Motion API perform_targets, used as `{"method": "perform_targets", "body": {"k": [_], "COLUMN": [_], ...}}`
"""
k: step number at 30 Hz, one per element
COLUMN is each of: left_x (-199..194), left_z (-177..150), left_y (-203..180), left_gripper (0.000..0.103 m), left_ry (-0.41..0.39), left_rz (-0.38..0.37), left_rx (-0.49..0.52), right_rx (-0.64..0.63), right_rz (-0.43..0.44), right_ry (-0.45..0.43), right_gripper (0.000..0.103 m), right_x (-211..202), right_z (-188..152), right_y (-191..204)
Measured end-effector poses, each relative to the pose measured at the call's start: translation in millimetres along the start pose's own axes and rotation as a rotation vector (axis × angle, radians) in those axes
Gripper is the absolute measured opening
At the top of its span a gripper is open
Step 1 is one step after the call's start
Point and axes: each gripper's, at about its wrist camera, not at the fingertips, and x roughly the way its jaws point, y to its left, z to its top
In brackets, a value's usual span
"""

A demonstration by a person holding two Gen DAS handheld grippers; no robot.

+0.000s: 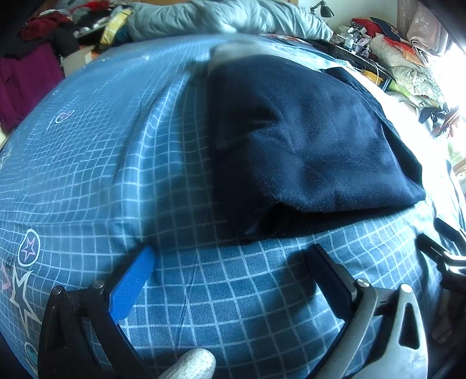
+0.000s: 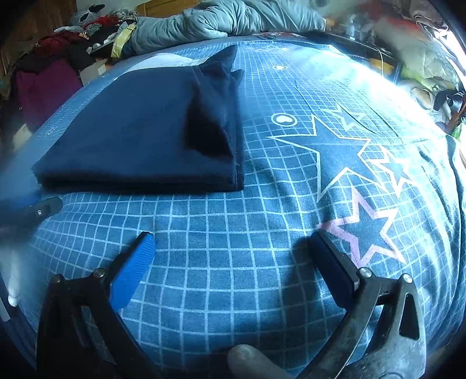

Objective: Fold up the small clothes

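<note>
Gloved fingertip (image 1: 192, 363) pokes in at the very bottom of the left wrist view, right behind the left hand-held gripper (image 1: 230, 262), which is spread wide with nothing between its fingers, just hovering over the bed cover (image 1: 87, 163). Same deal on the other side: right hand-held gripper (image 2: 231, 247) is wide open and holding nothing.

Biggest thing in view is that blue bed cover with the white grid and star prints (image 2: 335, 148), pretty much filling both views. On it sits the dark navy garment (image 2: 131, 131), folded into a thick, roughly rectangular stack. In the right wrist view it's up and to the left of the gripper, well apart from the fingers, long axis running left-right across the view, with its near folded edge facing the camera. A small bit of fabric sticks up in a point at its far right corner. In the left wrist view the same garment (image 1: 305, 140) is straight ahead and slightly right, near the fingertips but not touching.

Behind the bed there's a rumpled pale grey quilt (image 2: 227, 20), then a messy pile of clothes (image 2: 49, 73) off to the left.
</note>
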Motion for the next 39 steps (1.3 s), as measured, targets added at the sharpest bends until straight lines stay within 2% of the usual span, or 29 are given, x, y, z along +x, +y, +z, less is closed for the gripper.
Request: {"method": "perform_targets", "body": {"k": [39], "left_x": [9], "left_z": [11], "left_y": [3], "left_gripper": [0.103], "left_ry": [-0.009], "left_rz": [0.006], "left_rx": [0.001], "right_rx": [0.023], "right_rz": [-0.009], "right_ry": [-0.014], "right_gripper": [0.103], "right_x": [1], "right_z": [7], "right_y": [0]}}
